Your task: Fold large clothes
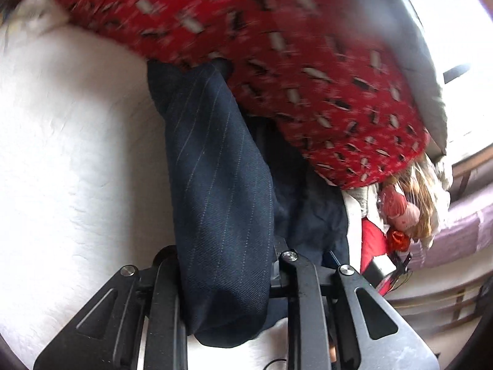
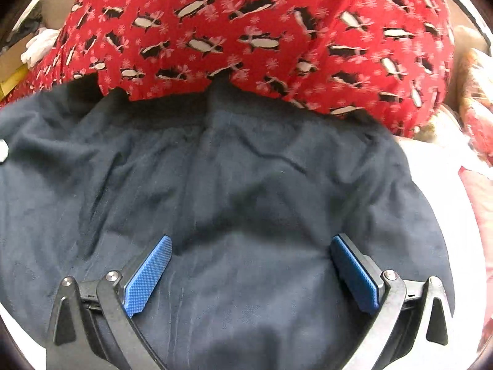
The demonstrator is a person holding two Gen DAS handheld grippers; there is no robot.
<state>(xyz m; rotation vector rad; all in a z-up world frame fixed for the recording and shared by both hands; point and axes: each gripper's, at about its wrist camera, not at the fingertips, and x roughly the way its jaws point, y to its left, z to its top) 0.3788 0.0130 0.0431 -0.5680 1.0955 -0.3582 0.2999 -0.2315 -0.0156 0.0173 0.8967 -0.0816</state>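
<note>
Only at left gripper [image 1: 228, 277]: pinstriped navy garment [image 1: 215, 185] (pinched).

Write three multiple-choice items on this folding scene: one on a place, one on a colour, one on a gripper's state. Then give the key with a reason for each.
1. Where does the red penguin-print fabric lie relative to the navy garment?
A. beyond its far edge
B. under the fingers
C. inside a basket

2. What colour are the right gripper pads?
A. green
B. blue
C. orange

3. What is the left gripper doing?
A. hanging open over bare sheet
B. shut on pinstriped navy cloth
C. holding a doll

Key: A, the red print borders the garment's far edge; B, both pads show blue; B, a pinstriped fold is pinched between the fingers.
</note>
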